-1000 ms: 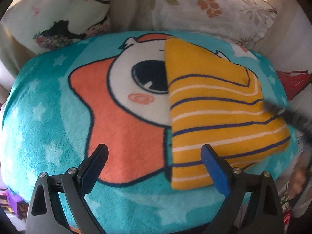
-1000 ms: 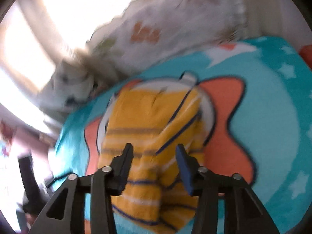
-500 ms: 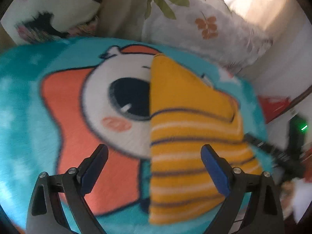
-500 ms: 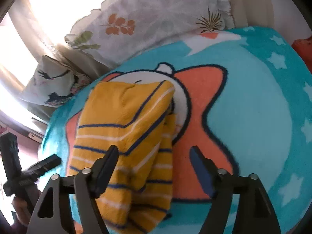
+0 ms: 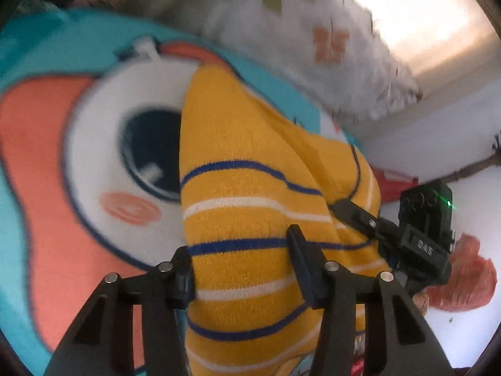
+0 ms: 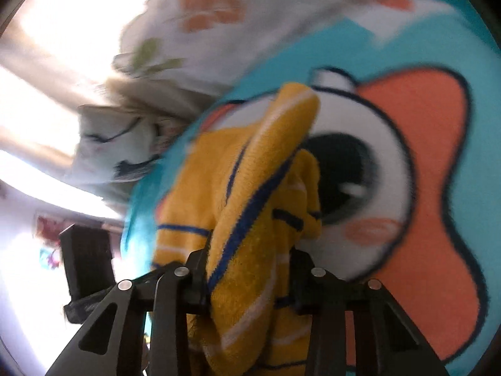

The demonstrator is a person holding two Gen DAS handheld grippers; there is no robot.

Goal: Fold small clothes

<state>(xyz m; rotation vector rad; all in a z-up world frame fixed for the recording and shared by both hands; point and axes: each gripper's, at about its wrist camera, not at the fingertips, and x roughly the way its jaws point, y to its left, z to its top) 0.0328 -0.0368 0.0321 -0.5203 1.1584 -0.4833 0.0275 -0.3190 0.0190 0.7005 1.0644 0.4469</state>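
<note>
A teal cartoon blanket [image 5: 37,72] fills the frame, a floral pillow [image 5: 328,40] at upper right. Both tongs, left [image 5: 241,260] and right [image 6: 247,266], are closing on the yellow striped garment [image 5: 250,206].

The yellow striped garment [image 5: 250,219] is a soft knit cloth with a nubbly, terry-like nap, matt all over, its blue and white stripes worked into the weave. Under it the teal blanket [image 5: 56,188] with the cartoon print is plush fleece, fuzzy and dull. Behind it, the floral pillow [image 5: 328,56] looks like thin, smooth printed cotton. The left claw [image 5: 241,263] is matt black plastic with small shiny metal pin heads at its joints; the right claw [image 6: 250,269] has the same dull black plastic and bright metal pins, its pads pressed into the knit.
</note>
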